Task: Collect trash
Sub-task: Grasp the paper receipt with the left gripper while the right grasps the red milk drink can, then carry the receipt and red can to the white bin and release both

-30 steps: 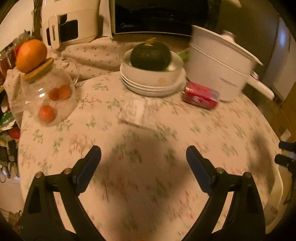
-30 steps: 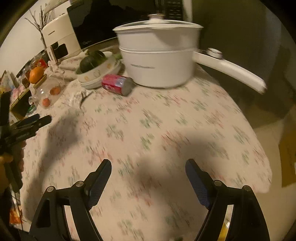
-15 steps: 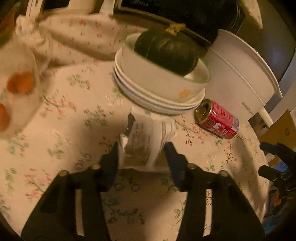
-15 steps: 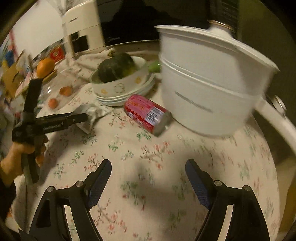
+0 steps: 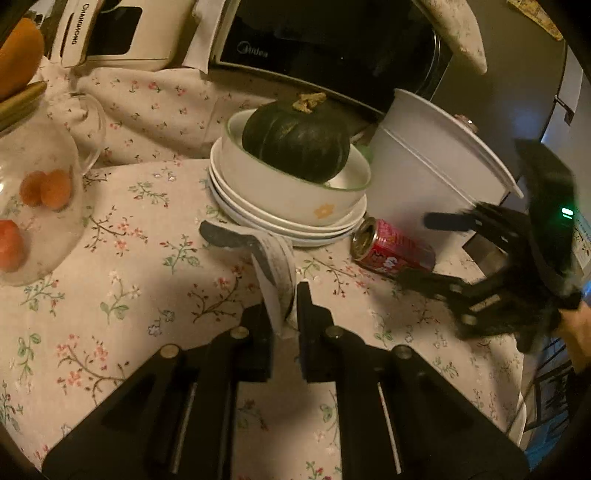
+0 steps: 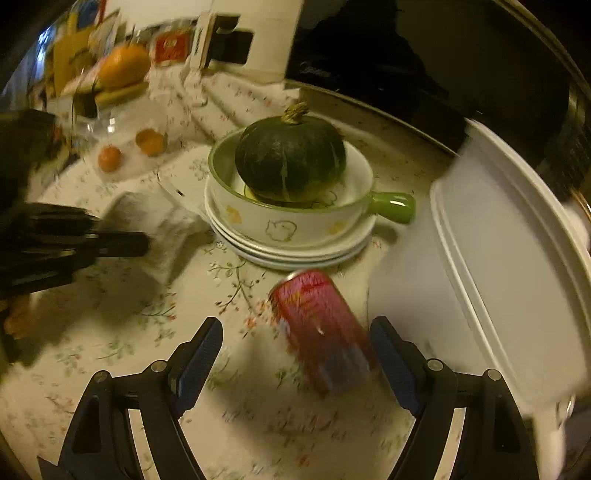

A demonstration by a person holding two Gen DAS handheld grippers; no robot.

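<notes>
A crumpled white paper slip (image 5: 275,269) rises off the flowered tablecloth, pinched between the pads of my left gripper (image 5: 284,306), whose jaws are closing on it. The right wrist view shows the same paper (image 6: 170,225) at the left gripper's (image 6: 142,243) tip. A red drink can (image 5: 391,253) lies on its side beside the white pot. My right gripper (image 6: 295,330) stands open around the can (image 6: 321,325). The can lies close to the right finger, and no pad presses on it. The right gripper (image 5: 424,249) also shows at the far right of the left wrist view.
A bowl (image 5: 295,199) holding a dark green squash (image 5: 295,142) sits on stacked plates just behind the paper. A white pot (image 6: 491,236) stands right of the can. A glass jar of oranges (image 5: 33,195) is at the left. A microwave (image 5: 325,48) and a white appliance (image 5: 110,33) stand behind.
The left gripper moved up to the paper and closed on it, lifting its near edge. The right gripper swung in toward the can, and its open fingers now straddle the can.
</notes>
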